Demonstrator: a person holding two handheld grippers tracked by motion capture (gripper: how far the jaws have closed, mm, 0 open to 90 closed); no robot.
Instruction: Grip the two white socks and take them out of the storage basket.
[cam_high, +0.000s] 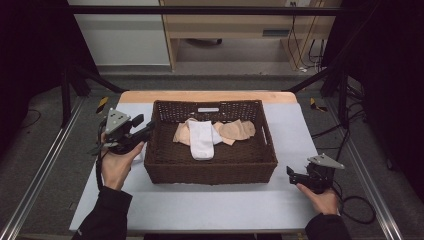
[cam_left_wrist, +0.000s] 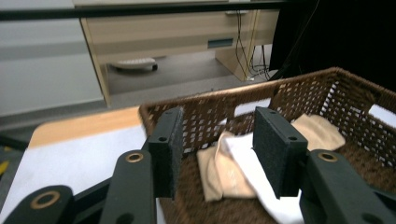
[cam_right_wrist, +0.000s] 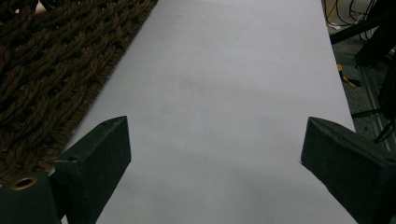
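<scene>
**Woven basket of socks between two open grippers**

The near inside wall of the dark brown woven rectangular basket (cam_high: 210, 172) hides its front floor in the high view, and the left gripper view cuts off the basket's right end and near edge. The lower part of the white sock (cam_left_wrist: 252, 179) passes behind the jaw there. How many beige pieces lie in the pile is hard to tell; they overlap and fold into each other.

The basket sits at the middle of the pale grey-covered tabletop (cam_high: 210, 210), with a slot handle in its far wall. Inside, toward the back, a white sock (cam_high: 202, 140) lies lengthwise over soft beige fabric pieces (cam_high: 235, 131), likely socks, spread to either side of it.

The weave is coarse twisted cord, seen close in the right gripper view as thick braided strands (cam_right_wrist: 51, 70); the walls are open lattice. The tabletop covering is smooth and matte, with a strip of light wood at its far edge.

The left gripper (cam_high: 146, 131), held in the left hand (cam_high: 119, 167), sits at the basket's left wall, its black foam-faced jaws apart and holding nothing, pointing over the rim. The right gripper (cam_high: 291, 173), in the right hand (cam_high: 322, 200), rests near the basket's front right corner, jaws spread wide over bare tabletop.
</scene>
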